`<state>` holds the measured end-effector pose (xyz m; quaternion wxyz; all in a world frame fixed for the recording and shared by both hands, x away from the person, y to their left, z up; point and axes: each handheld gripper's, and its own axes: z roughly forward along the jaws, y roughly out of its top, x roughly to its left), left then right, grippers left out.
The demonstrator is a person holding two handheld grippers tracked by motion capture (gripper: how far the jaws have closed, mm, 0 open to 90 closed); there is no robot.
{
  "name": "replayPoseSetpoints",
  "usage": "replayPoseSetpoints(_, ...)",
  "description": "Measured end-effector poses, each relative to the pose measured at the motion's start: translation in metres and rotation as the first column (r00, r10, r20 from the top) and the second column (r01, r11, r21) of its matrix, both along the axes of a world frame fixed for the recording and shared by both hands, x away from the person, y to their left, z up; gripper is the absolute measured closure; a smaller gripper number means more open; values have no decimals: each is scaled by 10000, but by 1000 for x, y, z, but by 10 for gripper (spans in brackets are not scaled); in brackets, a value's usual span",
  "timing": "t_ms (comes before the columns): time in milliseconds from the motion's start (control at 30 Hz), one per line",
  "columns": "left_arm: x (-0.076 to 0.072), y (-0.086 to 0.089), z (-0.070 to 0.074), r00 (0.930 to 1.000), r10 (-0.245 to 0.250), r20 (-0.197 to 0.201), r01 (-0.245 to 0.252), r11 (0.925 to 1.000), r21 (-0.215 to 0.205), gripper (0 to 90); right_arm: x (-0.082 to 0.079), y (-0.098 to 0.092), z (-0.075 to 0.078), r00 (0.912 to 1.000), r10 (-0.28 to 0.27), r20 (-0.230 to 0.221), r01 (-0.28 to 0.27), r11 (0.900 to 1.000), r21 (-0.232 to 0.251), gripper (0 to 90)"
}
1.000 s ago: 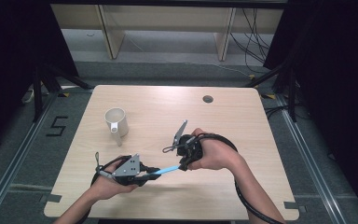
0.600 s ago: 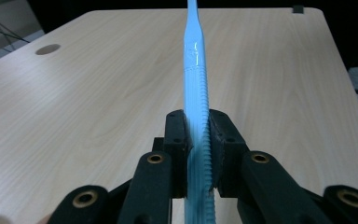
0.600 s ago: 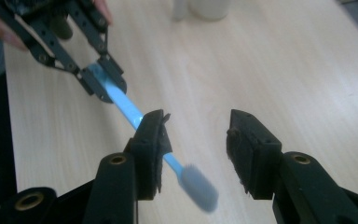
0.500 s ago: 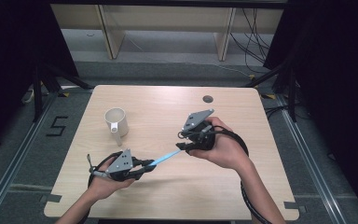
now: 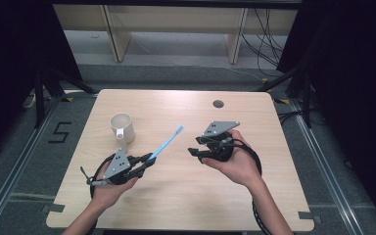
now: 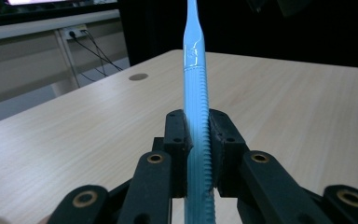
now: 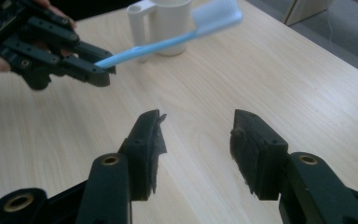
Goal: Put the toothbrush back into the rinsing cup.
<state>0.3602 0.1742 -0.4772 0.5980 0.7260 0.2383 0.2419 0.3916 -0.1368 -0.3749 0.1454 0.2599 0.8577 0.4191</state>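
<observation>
Blue plastic toothbrush [image 5: 165, 142] juts up and away from the left claw [image 5: 147, 160], whose jaws are clamped tight on the ribbed lower handle, as the left gripper view shows [image 6: 196, 140]. Its white bristle head [image 7: 216, 14] hangs in the air above the surface [image 5: 186, 196], pointing toward the far edge and just beside the white mug [image 5: 122, 128] that stands near the left edge. Light, slim and fairly stiff, the brush looks easy to carry but apt to swivel if pinched at one end; the ribbed grip section seems the surest place to take hold, while the smooth neck may slip and the bristles would give. Right claw [image 5: 196, 152] sits apart toward the middle of the surface, its jaws having just been opening and now standing wide with nothing between the pads [image 7: 244, 140]. A round cable hole [image 5: 218, 104] marks the far edge, right of centre.
</observation>
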Motion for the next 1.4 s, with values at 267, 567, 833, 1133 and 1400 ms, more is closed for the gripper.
replayPoseSetpoints(267,2,0,6,9969,649,442,-630,9971,-435,782,2,8,-23,9941,-1028,-350,1075,9766,1864,542)
replayPoseSetpoints(567,3,-3,10,9954,728,620,-692,9958,-591,782,5,22,-24,9911,-1276,-381,1328,9245,3574,559)
replayPoseSetpoints(833,3,-7,11,9948,727,706,-684,9958,-616,782,9,33,-26,9899,-1288,-595,1418,8833,4468,584)
replayPoseSetpoints(1133,2,-13,11,9949,661,757,-618,9964,-581,782,19,39,-23,9863,-1178,-1155,1611,8378,5216,590)
replayPoseSetpoints(1400,1,-15,10,9945,634,833,-586,9966,-583,782,24,43,-22,9858,-1150,-1226,1631,8308,5322,603)
